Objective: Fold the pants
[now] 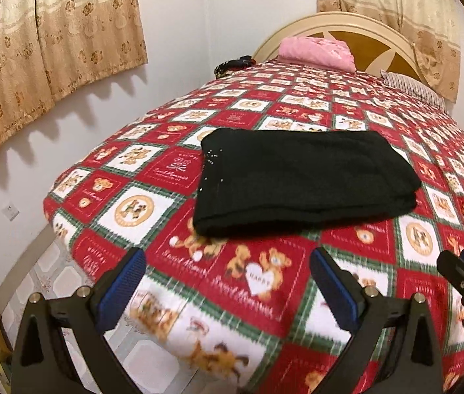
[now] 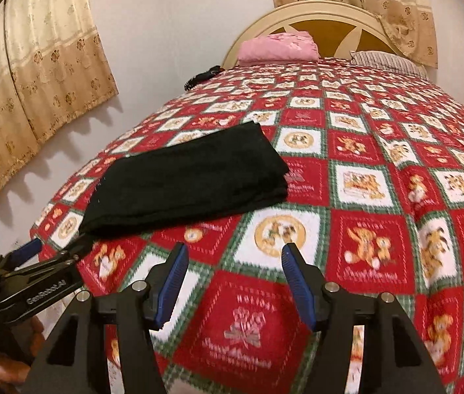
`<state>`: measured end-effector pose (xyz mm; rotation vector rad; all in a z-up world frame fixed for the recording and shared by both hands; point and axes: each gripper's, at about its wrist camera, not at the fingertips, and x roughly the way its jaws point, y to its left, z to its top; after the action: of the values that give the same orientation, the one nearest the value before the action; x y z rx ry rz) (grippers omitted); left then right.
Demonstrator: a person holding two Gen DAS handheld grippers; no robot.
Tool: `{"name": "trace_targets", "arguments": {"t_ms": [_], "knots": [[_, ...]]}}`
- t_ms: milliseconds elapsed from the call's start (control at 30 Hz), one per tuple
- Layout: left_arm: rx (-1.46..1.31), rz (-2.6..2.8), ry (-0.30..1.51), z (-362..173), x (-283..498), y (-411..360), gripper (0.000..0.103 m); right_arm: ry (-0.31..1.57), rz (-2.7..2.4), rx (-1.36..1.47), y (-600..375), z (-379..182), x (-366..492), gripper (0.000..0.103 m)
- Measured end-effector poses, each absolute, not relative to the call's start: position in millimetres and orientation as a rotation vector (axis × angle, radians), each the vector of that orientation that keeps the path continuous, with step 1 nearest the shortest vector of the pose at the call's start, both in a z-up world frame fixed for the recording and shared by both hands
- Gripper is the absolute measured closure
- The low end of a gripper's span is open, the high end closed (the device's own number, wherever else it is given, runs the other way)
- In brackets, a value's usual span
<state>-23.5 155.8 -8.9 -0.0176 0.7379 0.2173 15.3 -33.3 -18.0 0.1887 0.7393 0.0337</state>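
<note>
Pants (image 1: 300,177) folded near bedspread (image 1: 264,295) edge, seemingly flat, both grippers' fingers apart.

Folded black pants (image 2: 189,180) lie on the bedspread (image 2: 379,170), beyond the spread-open right claw (image 2: 235,256).

"GenRobot.AI" on left gripper (image 2: 56,249); "HAPPY" on bedspread (image 1: 258,280)

A red, white and green teddy-bear blanket (image 1: 264,295) covers the bed, with a folded pink cloth (image 1: 317,51) and striped pillow (image 2: 386,60) by the rounded headboard (image 2: 330,16), and beige patterned curtains (image 1: 51,42) hanging on the white wall (image 2: 172,16).
</note>
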Motion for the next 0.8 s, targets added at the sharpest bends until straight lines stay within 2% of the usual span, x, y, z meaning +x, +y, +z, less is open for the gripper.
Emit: {"name": "trace_targets", "arguments": {"t_ms": [467, 800], "knots": [[0.005, 0.163, 0.732, -5, -58, 140, 0.001, 0.689, 0.005, 0.159, -28, -7, -20, 0.042], [0.042, 0.165, 0.618, 24, -85, 129, 0.0, 0.531, -0.023, 0.147, -29, 28, -52, 0.042]]}}
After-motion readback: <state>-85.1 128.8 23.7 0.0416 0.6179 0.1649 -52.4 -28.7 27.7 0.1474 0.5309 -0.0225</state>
